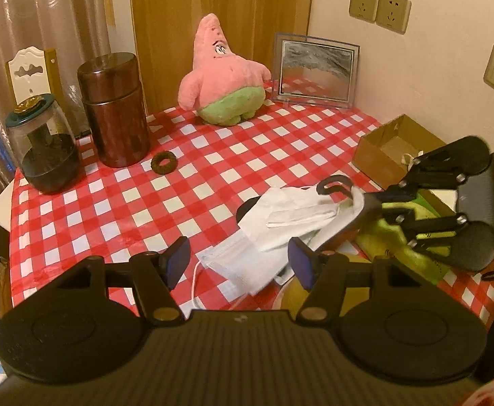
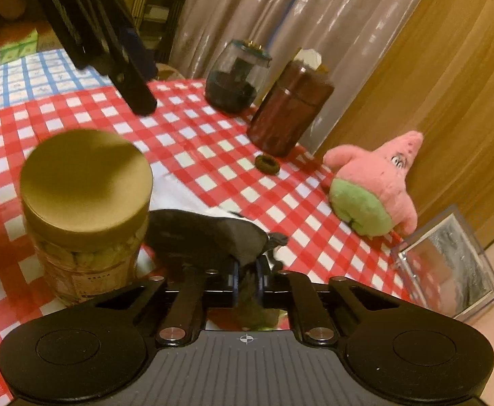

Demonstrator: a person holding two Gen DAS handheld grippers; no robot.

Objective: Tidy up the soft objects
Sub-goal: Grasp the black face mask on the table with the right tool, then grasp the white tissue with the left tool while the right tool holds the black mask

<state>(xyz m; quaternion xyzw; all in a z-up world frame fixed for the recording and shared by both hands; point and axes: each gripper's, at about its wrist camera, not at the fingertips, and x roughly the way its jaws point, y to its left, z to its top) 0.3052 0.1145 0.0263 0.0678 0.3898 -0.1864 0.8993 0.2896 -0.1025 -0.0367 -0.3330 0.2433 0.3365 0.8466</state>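
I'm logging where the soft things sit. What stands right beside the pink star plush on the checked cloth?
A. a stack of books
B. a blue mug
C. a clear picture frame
C: the clear picture frame stands next to the pink star plush by the wall.

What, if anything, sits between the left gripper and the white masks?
Nothing visible does. The white masks lie right ahead of the open left gripper on the checked tablecloth; the right gripper pinches a dark cloth at the pile's right.
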